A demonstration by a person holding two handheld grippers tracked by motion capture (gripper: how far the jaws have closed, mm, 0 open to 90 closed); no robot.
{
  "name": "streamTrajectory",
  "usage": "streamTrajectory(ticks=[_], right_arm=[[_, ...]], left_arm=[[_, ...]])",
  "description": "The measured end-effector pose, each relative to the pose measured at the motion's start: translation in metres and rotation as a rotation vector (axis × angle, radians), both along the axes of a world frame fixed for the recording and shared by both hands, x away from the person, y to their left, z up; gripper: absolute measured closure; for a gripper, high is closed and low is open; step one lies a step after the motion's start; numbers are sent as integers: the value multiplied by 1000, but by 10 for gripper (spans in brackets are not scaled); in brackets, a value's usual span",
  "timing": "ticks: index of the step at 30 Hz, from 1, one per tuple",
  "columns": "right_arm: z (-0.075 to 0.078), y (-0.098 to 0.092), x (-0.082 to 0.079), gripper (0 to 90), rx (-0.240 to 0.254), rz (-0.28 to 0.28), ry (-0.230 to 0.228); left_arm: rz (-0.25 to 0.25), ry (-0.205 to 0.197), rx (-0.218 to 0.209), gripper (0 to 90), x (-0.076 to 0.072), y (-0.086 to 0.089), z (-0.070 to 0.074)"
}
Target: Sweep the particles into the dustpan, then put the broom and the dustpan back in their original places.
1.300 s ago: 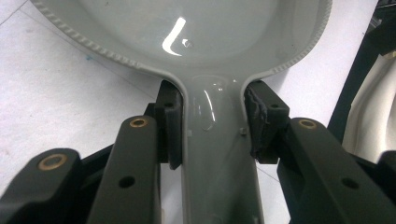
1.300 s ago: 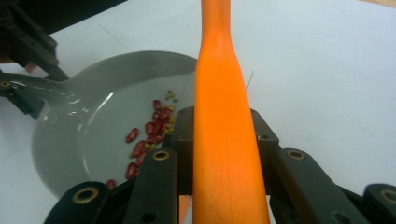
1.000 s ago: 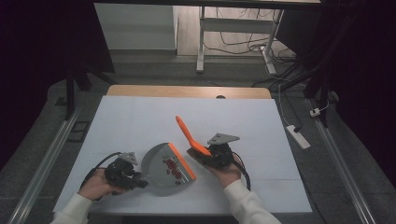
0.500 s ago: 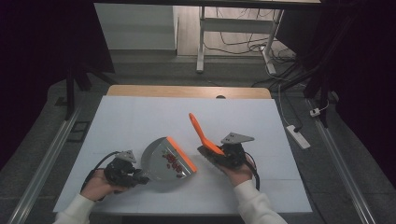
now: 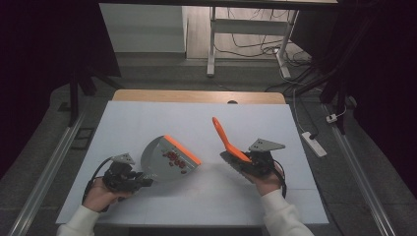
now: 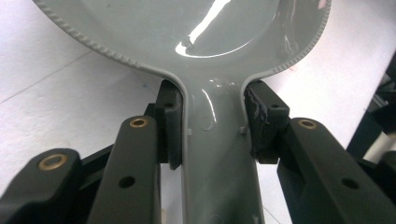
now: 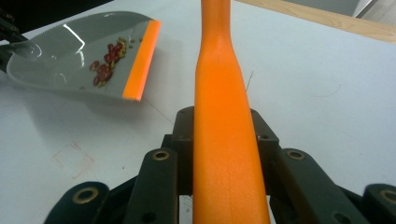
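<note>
— What is changing?

— My right tool, clenched on the orange brush, is drifting right, away from the dustpan.

— And the pan?

— My left tool is gripping its handle, tilting it off the surface; red bits are sitting inside. Sweeping looks done.

The white surface fills the middle of the frame, a wooden strip along its far edge. The grey dustpan sits left of centre.

Bright table, dark surroundings; glare on the dustpan, sharp focus.
</note>
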State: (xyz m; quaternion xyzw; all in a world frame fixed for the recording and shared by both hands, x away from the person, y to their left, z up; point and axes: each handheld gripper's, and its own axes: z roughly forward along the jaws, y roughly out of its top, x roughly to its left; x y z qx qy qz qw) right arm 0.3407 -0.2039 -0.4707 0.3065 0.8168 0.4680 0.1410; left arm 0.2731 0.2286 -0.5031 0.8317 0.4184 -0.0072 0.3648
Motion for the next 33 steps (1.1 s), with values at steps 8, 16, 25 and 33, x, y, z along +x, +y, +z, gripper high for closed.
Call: streamTrajectory(ticks=[8, 16, 25, 33], right_arm=[[-2, -12, -2, 703, -25, 16, 11], [-2, -23, -6, 703, -31, 30, 19], [-5, -31, -3, 703, -40, 26, 47], [-5, -36, -4, 703, -40, 35, 62]], left_arm=[[57, -9, -4, 614, -4, 1, -1], [92, -12, -8, 614, -6, 5, -1], [159, -28, 13, 614, -8, 8, -4], [213, -45, 28, 613, -12, 2, -6]])
